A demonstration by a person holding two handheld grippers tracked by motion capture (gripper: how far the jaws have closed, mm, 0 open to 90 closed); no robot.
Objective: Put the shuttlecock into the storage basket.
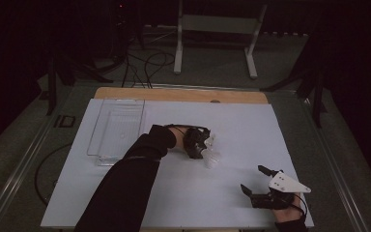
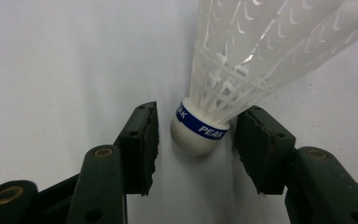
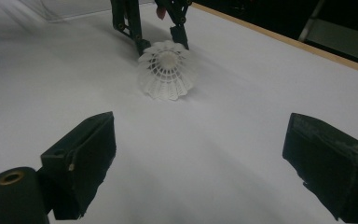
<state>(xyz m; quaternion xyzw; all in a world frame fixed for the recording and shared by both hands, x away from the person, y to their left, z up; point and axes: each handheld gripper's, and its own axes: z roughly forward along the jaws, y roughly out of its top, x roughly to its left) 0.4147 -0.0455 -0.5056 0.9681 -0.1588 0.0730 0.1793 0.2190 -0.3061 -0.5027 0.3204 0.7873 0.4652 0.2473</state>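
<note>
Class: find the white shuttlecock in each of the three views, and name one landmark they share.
High view: shuttlecock at mid-table, by the left claw.
Left gripper view: upper centre-right, cork between the jaws.
Right gripper view: top centre.
Shared landmark: white table sheet.

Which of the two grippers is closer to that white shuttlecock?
Left. The left gripper has its jaws either side of the shuttlecock cork; the right gripper rests apart, nearer the person.

We see a shuttlecock (image 2: pixel 242 60) of white, slightly glossy plastic mesh with a smooth cork-like tip — on matt white paper sheeting (image 1: pixel 232 125), beside a clear plastic tray (image 1: pixel 118 130).
</note>
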